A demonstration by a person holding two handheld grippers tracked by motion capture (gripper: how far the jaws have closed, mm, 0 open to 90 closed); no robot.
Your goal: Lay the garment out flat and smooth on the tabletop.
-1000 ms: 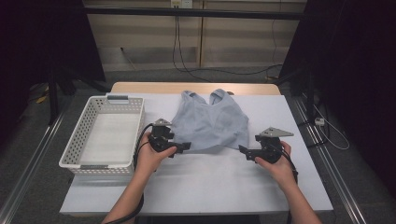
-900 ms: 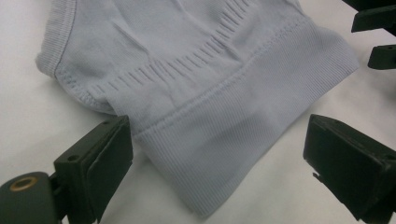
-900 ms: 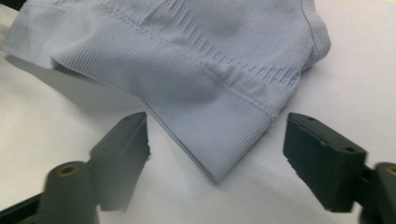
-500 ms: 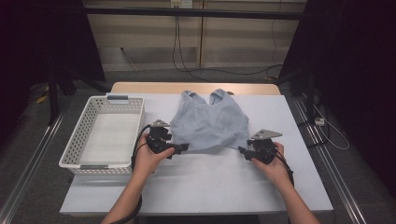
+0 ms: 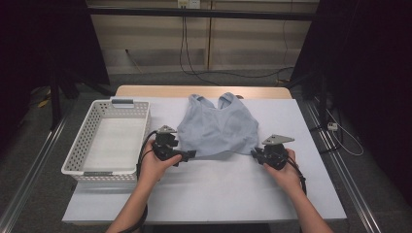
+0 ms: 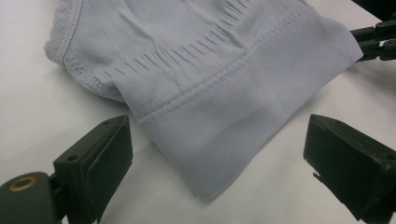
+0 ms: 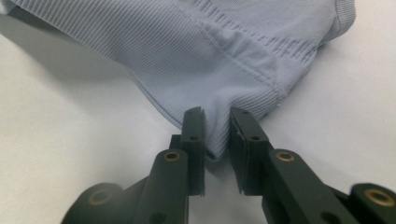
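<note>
Light-blue knit top (image 5: 217, 131) lies flat at table (image 5: 204, 194) centre. Your right gripper (image 7: 215, 135) has just been closing, fingers pinching the 4 o'clock hem corner; left gripper (image 6: 219, 163), fingers apart, straddles the 8 o'clock corner: close squarely on the ribbing.

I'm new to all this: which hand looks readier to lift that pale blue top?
Right, probably. The right gripper has just been closing and pinches the top's hem corner. The left gripper has jaws wide apart around the other corner, not touching it.
</note>
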